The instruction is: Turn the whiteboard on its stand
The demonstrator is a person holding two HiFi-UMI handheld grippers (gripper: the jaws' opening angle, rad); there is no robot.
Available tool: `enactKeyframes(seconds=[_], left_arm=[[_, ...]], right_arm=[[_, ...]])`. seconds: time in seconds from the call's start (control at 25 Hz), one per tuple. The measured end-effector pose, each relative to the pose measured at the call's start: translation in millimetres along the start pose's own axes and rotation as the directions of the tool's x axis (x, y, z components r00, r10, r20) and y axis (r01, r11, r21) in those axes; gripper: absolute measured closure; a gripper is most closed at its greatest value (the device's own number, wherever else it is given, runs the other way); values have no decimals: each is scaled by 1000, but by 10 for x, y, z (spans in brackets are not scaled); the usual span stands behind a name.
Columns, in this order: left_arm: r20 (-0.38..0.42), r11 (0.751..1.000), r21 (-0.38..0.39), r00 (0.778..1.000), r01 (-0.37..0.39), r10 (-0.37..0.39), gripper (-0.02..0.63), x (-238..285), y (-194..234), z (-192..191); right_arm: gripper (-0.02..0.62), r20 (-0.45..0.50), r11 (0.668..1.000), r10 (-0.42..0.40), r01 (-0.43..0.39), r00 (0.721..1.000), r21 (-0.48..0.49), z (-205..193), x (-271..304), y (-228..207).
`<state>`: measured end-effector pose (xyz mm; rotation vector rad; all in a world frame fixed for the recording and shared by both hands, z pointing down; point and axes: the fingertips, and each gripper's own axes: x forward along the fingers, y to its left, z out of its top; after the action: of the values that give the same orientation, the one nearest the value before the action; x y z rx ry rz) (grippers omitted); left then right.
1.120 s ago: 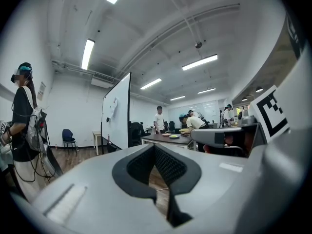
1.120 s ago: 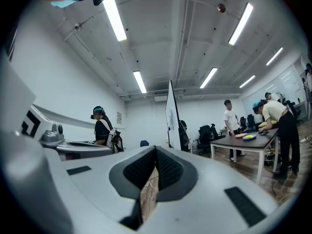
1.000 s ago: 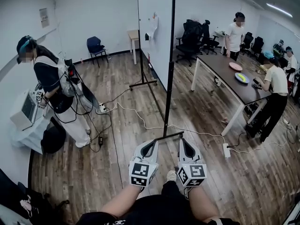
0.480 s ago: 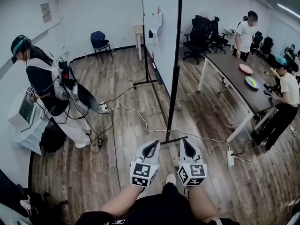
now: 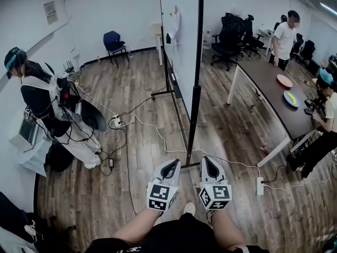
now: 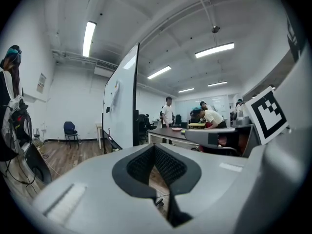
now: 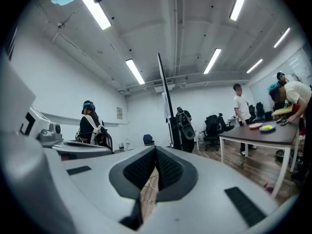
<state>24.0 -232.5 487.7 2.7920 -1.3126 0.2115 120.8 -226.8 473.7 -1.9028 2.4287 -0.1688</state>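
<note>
1. Currently you are at the approach step. The whiteboard (image 5: 179, 41) stands upright on its stand (image 5: 196, 104), edge-on to you. Neither gripper touches it, so the turn looks not yet begun.
2. Your left gripper (image 5: 169, 167) and right gripper (image 5: 209, 165) sit side by side, low in front of your waist. They are just short of the whiteboard's near foot (image 5: 189, 165), and both point toward the whiteboard.
3. Each gripper has its jaws pressed together with nothing between them. Both gripper views show only floor in the slit behind the pads.
4. Your next move is probably to lift both grippers, spread the jaws and take the whiteboard's near upright or frame edge. Then swing the panel around on its stand.
5. Mind the white cable (image 5: 152, 130) lying on the floor beside the whiteboard's foot, since it could snag as the whiteboard turns.
</note>
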Motion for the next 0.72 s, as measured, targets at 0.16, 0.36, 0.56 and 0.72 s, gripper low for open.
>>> enactKeyframes(seconds=[0.16,0.36,0.56,0.72], left_arm=[[-7,1000,13,1000,-15,15,597,405,88,106],[6,999,17,999,-41,41,597,777,200,235],[-11,998,-2,998,-67,67,597,951,405,209],[-12,998,0,998,-67,67,597,1078,602,233]], right_arm=[[588,0,1000,24,-24,1000,2,66,310,-235],[588,1,999,47,-47,999,4,109,647,-493],[589,-11,998,57,-57,998,4,109,940,-578],[588,-23,998,56,-56,998,-14,98,1184,-556]])
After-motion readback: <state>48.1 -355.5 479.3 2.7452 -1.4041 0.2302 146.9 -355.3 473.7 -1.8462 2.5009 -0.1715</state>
